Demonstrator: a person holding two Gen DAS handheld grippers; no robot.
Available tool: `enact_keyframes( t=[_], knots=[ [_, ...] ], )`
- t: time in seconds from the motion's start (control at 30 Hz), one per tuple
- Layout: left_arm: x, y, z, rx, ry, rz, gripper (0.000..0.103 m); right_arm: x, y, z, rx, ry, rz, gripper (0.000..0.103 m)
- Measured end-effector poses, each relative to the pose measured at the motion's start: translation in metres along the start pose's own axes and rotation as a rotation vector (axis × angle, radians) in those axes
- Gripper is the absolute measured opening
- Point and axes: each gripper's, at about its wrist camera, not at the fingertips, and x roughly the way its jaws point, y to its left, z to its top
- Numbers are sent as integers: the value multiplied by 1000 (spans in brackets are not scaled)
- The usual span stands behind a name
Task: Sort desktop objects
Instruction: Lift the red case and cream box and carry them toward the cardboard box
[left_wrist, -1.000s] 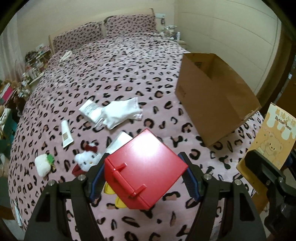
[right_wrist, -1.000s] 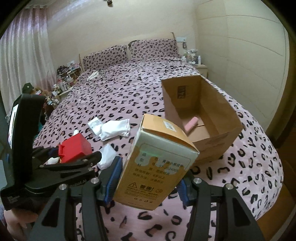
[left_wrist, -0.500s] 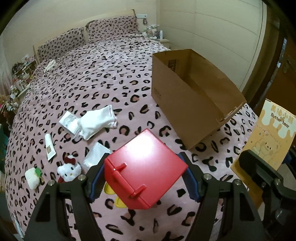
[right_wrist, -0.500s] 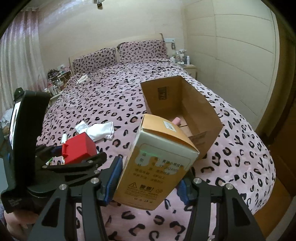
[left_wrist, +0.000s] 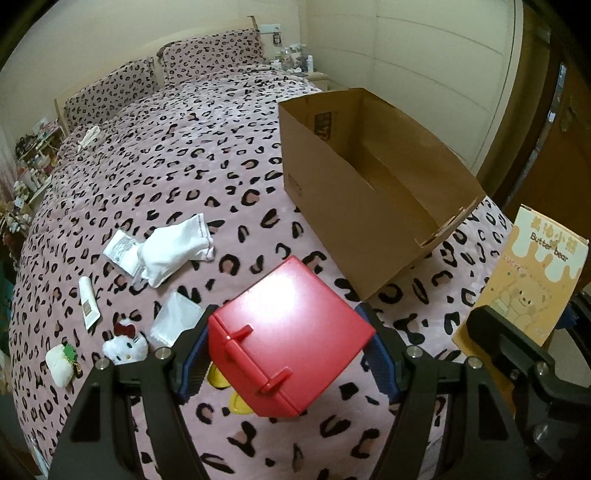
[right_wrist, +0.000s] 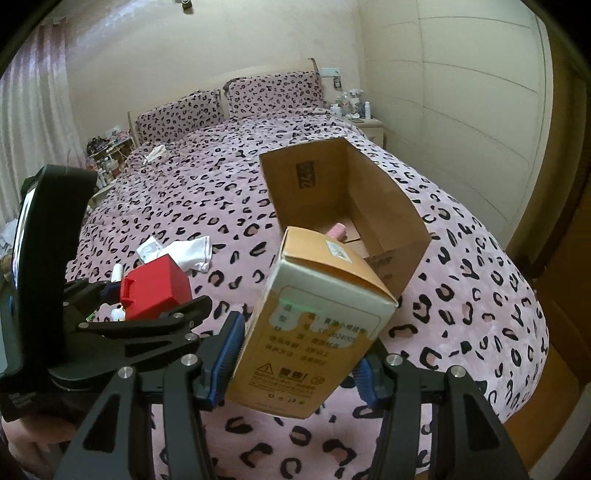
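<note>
Cardboard box (left_wrist: 373, 206) rim nearer, bedspread (left_wrist: 207, 155) open

Bedspread (left_wrist: 221, 155) beyond cardboard box (left_wrist: 332, 206) clear (socks (left_wrist: 173, 251), toys crowd left).

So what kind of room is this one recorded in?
A bedroom, most likely: a bed under a leopard-print cover, two pillows against the headboard, and a nightstand with bottles beside it.
</note>
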Motion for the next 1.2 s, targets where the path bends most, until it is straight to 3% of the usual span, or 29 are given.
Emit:
enact_keyframes(
  t=[1.2],
  knots=[
    [16,-49,43,86,4,-49,73,3,-60,17,68,-15,-86,55]
  ],
)
